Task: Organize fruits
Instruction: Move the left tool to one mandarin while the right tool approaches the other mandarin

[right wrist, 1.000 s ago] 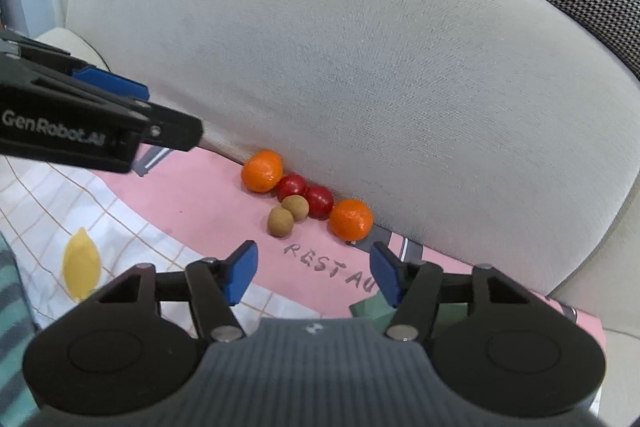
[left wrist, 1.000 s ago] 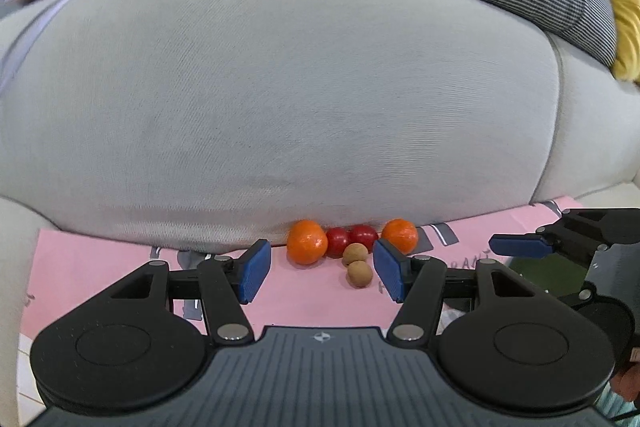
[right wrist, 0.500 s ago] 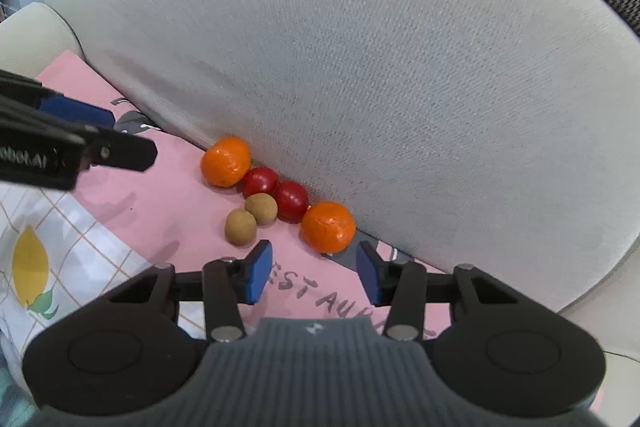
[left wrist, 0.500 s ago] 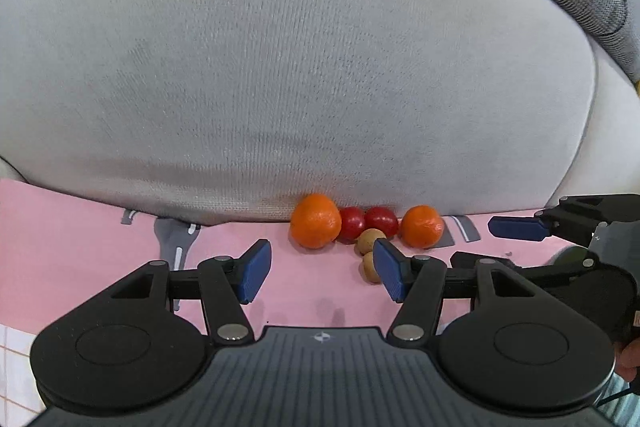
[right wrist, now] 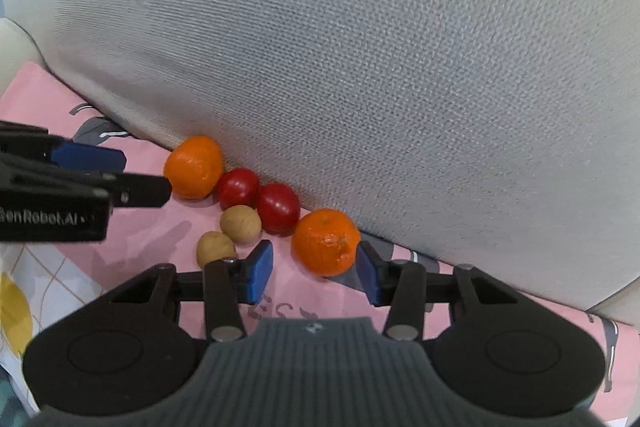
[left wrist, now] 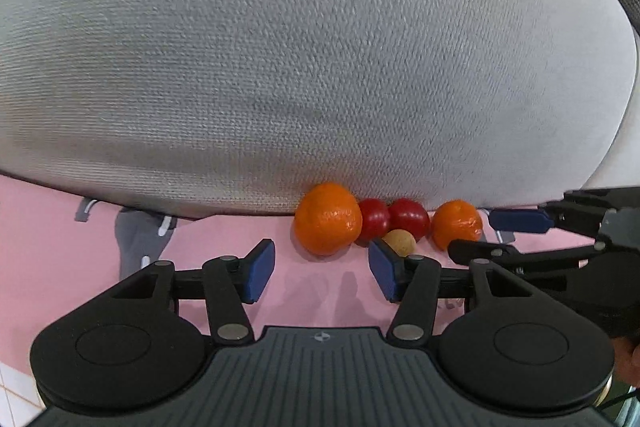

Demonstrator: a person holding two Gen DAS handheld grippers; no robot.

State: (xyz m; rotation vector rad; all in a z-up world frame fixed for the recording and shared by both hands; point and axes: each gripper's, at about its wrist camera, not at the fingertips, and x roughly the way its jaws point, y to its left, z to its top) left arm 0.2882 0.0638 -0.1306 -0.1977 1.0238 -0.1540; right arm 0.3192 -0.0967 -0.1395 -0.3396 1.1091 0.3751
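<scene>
A row of fruit lies on a pink cloth against a grey cushion: a left orange, two red fruits, a right orange and two small tan fruits. My left gripper is open, just short of the left orange. My right gripper is open, its pads either side of the right orange's near face.
The grey cushion rises directly behind the fruit. A white cloth with a yellow lemon print lies at the left. The right gripper shows in the left wrist view, the left gripper in the right wrist view.
Both grippers have moved forward toward the fruit row. The left one now faces the left orange, and the right one has come up to the right orange.
</scene>
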